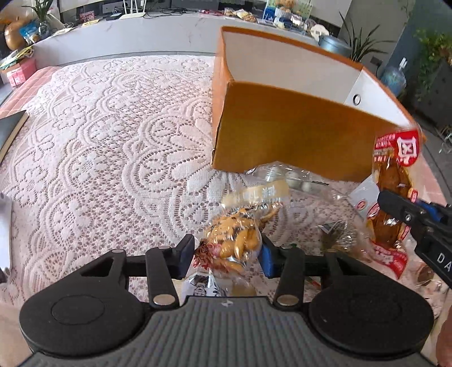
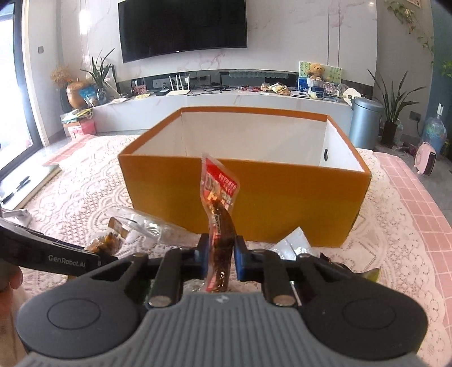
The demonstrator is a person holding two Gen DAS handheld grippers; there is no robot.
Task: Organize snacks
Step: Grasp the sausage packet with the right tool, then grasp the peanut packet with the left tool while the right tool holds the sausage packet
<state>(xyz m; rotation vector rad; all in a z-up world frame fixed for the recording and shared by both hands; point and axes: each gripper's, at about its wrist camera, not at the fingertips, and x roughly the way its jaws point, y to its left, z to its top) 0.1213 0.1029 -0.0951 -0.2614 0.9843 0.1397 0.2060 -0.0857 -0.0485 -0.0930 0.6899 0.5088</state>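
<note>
Quickly, left wrist view: your left tongs [image 1: 227,258] were clamped on a clear bag of yellow-brown snacks [image 1: 237,240], pads pressing on both sides of it, the jaws standing at a middling width around the crinkled plastic. That bag sat in front of the orange box [image 1: 282,130], which stood open-topped on the lace-covered desk [image 1: 113,141], white inside. Another clear packet [image 1: 285,176] lay on the lace just by the box's near wall. At the right edge your right tongs [image 1: 395,209] came in from the side, gripping a red packet of brown meat snack [image 1: 392,203] that stood up beside the box corner. A dark book [image 1: 11,132] lay at the far left edge of the desk.

Right wrist view: your right tongs [image 2: 221,259] were narrow, pinched tight on the red packet [image 2: 219,214], which stuck up tilted between the blue pads, its red top in front of the box's near wall. The orange box [image 2: 282,203] sat straight ahead, its visible inside bare. Your left tongs [image 2: 96,255] entered from the left, low, with the snack bag [image 2: 107,240] at their tip. A white packet [image 2: 293,245] lay against the box base, right of the tongs. Across the room a TV [image 2: 183,25] hung over a cluttered counter [image 2: 226,101].
</note>
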